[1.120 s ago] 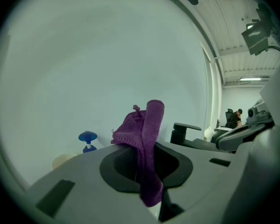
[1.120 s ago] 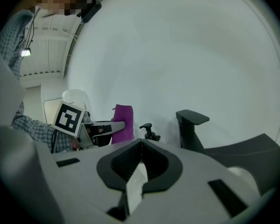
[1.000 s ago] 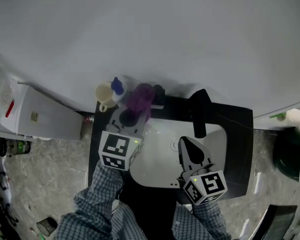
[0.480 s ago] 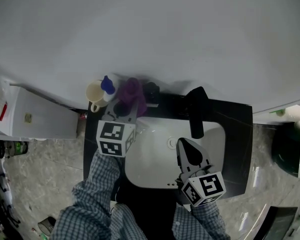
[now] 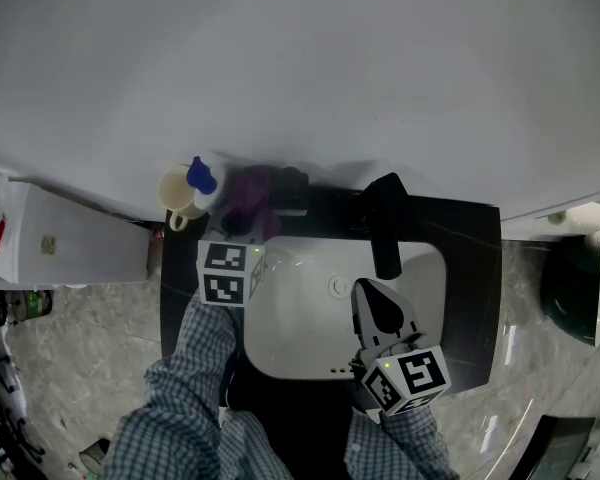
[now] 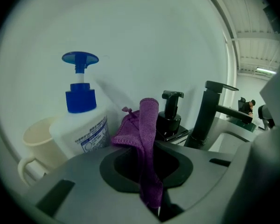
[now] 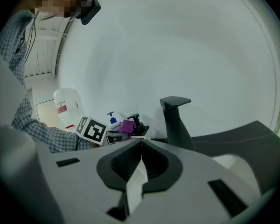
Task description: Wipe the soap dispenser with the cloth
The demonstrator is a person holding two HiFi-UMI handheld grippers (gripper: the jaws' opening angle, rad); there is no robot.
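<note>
Jaws of the left gripper (image 5: 240, 233) are closed on a purple microfibre cloth (image 6: 147, 125), which stands up out of the gap as a narrow fold, with a loose corner drooping to its left. Jaws of the right gripper (image 7: 141, 144) are pressed together, tips touching, with nothing between them.

Head view, centre left: the left gripper sits at the back left corner of the white oval sink basin (image 5: 300, 343), over the black table (image 5: 472, 258). The cloth lies between a white pump bottle with a blue head (image 6: 82, 125) and a black pump soap dispenser (image 6: 170, 120). Whether the cloth touches either cannot be told. A cream mug (image 5: 173, 192) stands just left of the white bottle, at the wall.

Head view, centre: a black angular faucet (image 5: 385, 226) rises behind the basin, right of the black dispenser. The right gripper hangs over the basin's right half, well apart from the cloth, pointing toward the faucet.
</note>
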